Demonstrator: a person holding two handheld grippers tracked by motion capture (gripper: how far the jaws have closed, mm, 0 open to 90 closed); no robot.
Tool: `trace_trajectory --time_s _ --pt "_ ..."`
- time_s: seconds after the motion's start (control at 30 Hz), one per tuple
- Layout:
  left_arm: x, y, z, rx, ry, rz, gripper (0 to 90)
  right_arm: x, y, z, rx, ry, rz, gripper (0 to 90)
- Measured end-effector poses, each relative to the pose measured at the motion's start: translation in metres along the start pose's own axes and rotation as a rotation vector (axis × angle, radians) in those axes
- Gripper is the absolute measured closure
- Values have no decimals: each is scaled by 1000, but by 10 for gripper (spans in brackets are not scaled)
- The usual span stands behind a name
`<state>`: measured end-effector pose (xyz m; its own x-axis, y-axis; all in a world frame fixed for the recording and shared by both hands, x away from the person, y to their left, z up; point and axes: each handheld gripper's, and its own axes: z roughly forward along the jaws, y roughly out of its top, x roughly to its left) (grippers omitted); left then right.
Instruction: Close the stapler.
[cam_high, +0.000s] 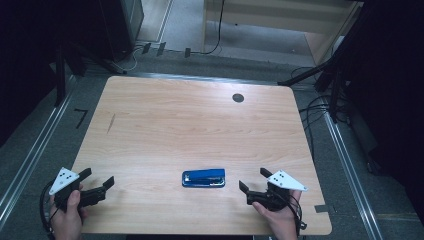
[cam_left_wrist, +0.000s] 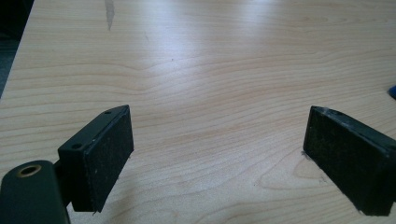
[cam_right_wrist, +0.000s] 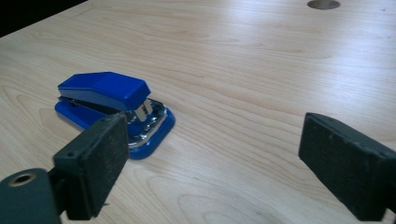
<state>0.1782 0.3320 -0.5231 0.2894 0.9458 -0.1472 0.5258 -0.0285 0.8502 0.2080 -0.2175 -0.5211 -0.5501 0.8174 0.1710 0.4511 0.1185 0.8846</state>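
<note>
Room: dark surroundings on both sides; grey floor with metal rails and loose black cables around a pale wooden table (cam_high: 200, 125); light-coloured furniture stands beyond the far edge at 12 o'clock.
Table: rounded corners, light wood grain; a round dark hole (cam_high: 238, 98) sits near the far edge at about 1 o'clock from the middle; a thin dark mark (cam_high: 111, 123) lies toward 10 o'clock.
Stapler: a blue stapler (cam_high: 203, 178) lies flat on the wood near the near edge, at 6 o'clock from the table's middle, its length running from 9 to 3 o'clock; in the right gripper view its hinged top is lifted slightly above the metal plate of its base; nothing touches it.
Left gripper: the left gripper (cam_high: 96, 182) is held in a hand at the near left corner, about 8 o'clock; jaws spread wide with bare wood between them in the left gripper view; it grasps nothing; well apart from the stapler, which lies at its 3 o'clock.
Right gripper: the right gripper (cam_high: 252, 180) is held in a hand at about 5 o'clock, near the stapler's right end but clear of it; jaws wide apart and gripping nothing; in the right gripper view the stapler sits just behind the left jaw, outside the gap.
</note>
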Motion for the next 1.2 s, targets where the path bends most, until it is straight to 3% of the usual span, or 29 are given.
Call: trace_trajectory --time_s 0.23,1.07,1.2 --pt "0 0 0 1 1 -3 88 -17 -5 -13 0 -14 20 0" --pt "0 0 0 2 0 -7 88 -77 -32 -60 13 -117 94 0" --pt "1 0 0 1 -2 -12 88 -88 -39 -70 16 -138 125 0"
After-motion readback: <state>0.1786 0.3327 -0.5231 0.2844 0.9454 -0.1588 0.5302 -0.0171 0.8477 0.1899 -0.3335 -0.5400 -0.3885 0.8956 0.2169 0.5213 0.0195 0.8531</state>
